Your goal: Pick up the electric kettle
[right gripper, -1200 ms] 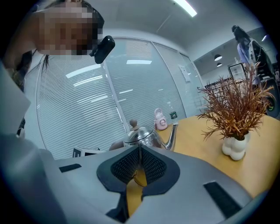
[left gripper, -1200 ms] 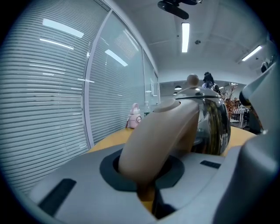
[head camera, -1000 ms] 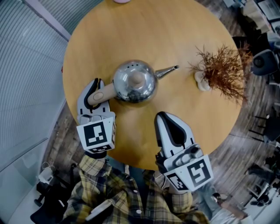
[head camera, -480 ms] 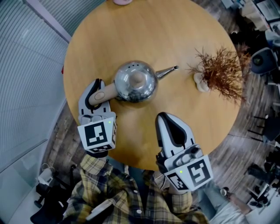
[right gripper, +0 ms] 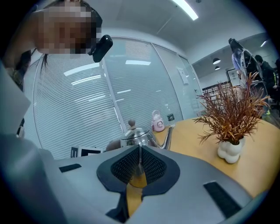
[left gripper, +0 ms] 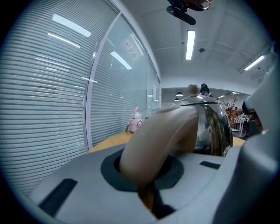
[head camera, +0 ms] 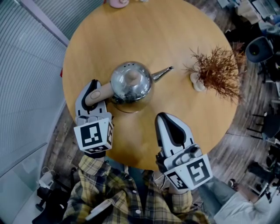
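Note:
A shiny steel kettle (head camera: 130, 83) with a round knob and a thin spout pointing right stands over the left middle of the round wooden table (head camera: 175, 30). Its beige handle (head camera: 99, 92) sticks out to the left, and my left gripper (head camera: 94, 91) is shut on it. In the left gripper view the handle (left gripper: 162, 140) fills the gap between the jaws, with the kettle body (left gripper: 214, 127) just beyond. My right gripper (head camera: 169, 121) hovers at the table's near edge, jaws shut and empty; its own view shows the pads pressed together (right gripper: 139, 164) and the kettle (right gripper: 138, 135) ahead.
A white vase with dry reddish twigs (head camera: 216, 72) stands at the table's right side, right of the spout. A small pink object (head camera: 117, 2) sits at the far edge. Glass walls with blinds run along the left. Office chairs stand beyond the table at the right.
The whole view has slid slightly left. A darker shadow now shows under the kettle's near side. Both grippers keep their grip and place.

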`<action>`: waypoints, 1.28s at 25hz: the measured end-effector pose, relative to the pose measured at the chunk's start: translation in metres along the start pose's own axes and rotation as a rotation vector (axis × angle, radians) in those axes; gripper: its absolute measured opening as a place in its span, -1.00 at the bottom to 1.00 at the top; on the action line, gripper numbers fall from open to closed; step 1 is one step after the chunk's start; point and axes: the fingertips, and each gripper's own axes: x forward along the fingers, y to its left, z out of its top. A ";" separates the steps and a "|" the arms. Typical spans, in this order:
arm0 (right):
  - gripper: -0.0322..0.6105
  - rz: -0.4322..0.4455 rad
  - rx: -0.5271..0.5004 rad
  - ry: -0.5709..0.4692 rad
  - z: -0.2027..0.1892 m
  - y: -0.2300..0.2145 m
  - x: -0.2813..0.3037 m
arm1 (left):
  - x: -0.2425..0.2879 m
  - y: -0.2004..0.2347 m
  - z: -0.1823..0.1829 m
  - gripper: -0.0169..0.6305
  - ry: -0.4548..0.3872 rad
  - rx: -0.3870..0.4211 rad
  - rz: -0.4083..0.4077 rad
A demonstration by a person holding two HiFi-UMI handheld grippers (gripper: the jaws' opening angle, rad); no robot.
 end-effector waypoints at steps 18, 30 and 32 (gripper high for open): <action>-0.78 -0.021 -0.036 -0.033 0.030 0.011 -0.010 | -0.015 -0.003 0.043 -0.90 -0.047 0.029 -0.038; -0.78 -0.041 -0.102 -0.070 0.068 0.022 -0.037 | -0.036 -0.016 0.112 -0.90 -0.108 0.031 -0.103; -0.78 -0.049 -0.113 -0.083 0.077 0.023 -0.045 | -0.042 -0.018 0.126 -0.90 -0.124 0.030 -0.115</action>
